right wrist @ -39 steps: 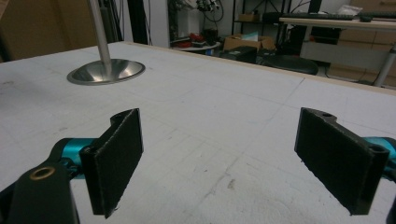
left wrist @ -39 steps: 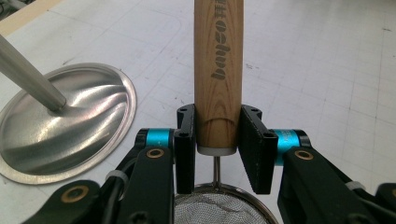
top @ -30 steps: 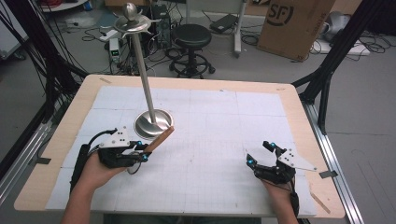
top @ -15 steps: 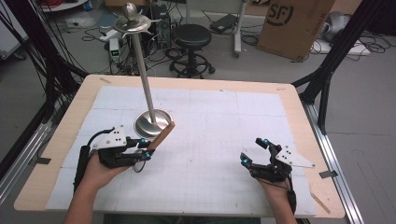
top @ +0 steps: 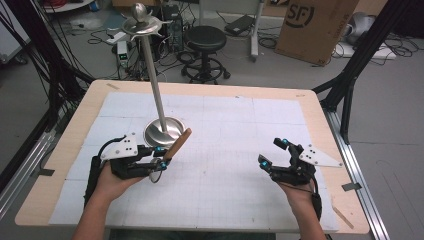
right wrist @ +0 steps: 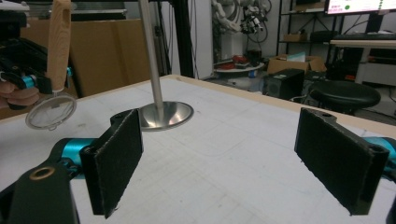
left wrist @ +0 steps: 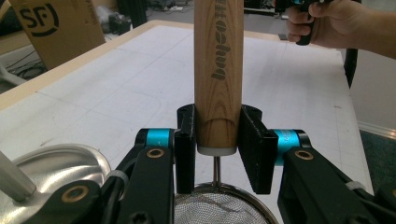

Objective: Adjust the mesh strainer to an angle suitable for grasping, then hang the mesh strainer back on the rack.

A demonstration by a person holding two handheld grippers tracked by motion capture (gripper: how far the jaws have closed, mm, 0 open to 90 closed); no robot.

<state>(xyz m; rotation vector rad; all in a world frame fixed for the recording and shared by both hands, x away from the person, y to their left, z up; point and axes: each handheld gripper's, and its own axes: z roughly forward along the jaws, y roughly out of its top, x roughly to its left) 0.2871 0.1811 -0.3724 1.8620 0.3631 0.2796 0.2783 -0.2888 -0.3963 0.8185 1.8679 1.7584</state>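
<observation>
left hand-held gripper pinching our wooden-handled strainer at its handle base.
we hold it just off the desk, at five o'clock of the metal stand, likely for hanging; right hand-held gripper spread, empty.

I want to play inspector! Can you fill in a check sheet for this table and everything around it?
Surface: table with white gridded mat, wood edge.
Job's things: strainer, wooden handle, mesh bowl; steel stand upright on a round base.
Clutter: nothing seen.
Grippers: left tongs shut on the strainer handle; right tongs open, holding nothing.
Cables: black cable at left tongs; more cables on the floor.
Surroundings: stool, box, black frame.
</observation>
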